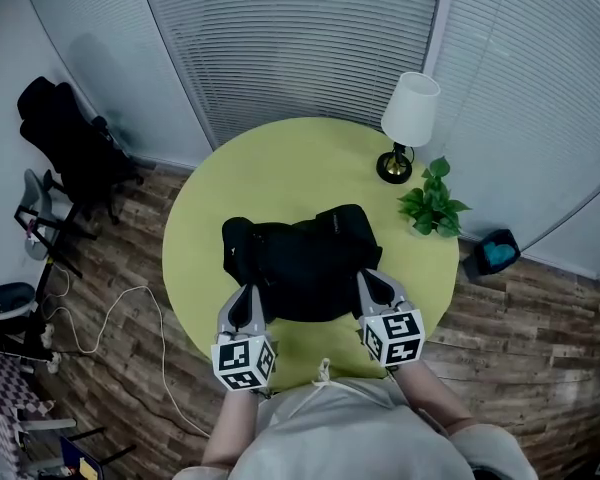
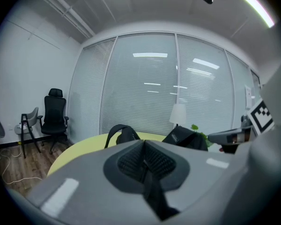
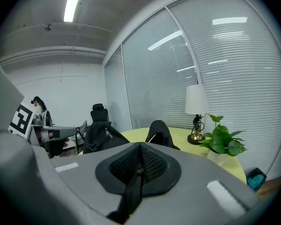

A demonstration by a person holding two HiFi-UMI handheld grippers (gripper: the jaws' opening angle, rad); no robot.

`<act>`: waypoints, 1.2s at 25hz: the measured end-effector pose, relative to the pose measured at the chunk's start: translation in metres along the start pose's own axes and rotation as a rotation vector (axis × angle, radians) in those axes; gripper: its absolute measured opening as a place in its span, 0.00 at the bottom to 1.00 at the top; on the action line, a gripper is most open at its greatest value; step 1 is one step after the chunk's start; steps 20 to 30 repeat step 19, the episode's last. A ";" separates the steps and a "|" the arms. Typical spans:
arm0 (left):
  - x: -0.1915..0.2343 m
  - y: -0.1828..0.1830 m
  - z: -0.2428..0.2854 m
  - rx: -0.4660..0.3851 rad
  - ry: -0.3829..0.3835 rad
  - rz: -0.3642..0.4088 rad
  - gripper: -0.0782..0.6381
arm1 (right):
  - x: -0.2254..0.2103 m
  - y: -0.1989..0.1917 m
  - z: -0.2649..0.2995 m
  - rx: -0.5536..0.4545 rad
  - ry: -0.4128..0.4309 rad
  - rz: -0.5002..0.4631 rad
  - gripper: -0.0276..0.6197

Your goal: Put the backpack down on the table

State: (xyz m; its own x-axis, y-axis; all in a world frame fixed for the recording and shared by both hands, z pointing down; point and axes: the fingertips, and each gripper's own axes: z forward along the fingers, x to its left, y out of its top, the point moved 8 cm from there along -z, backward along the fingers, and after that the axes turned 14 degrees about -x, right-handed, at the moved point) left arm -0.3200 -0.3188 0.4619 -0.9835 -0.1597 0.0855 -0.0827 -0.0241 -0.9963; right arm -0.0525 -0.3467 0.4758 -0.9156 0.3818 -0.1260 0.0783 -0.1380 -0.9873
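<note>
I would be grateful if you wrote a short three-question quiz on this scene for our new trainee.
1. What do the left gripper and the right gripper each clamp?
2. True or false: the backpack is on the floor.
3. Which stands off the table: A lamp, B potted plant, C office chair?
Key: 1 a black strap of the backpack; 2 false; 3 C.

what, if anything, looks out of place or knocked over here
Nothing stands out. The backpack lies slumped on the table, lamp and potted plant upright beside it, nothing spilled. Left tongs and right tongs each pinch a backpack strap.
</note>
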 end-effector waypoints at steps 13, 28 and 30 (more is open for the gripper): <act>0.005 -0.002 0.001 0.032 -0.007 -0.002 0.12 | 0.004 -0.008 0.004 0.036 -0.006 0.015 0.04; 0.003 -0.006 0.003 0.056 -0.029 0.001 0.12 | 0.003 -0.014 0.007 0.051 0.007 0.014 0.04; 0.003 -0.006 0.003 0.056 -0.029 0.001 0.12 | 0.003 -0.014 0.007 0.051 0.007 0.014 0.04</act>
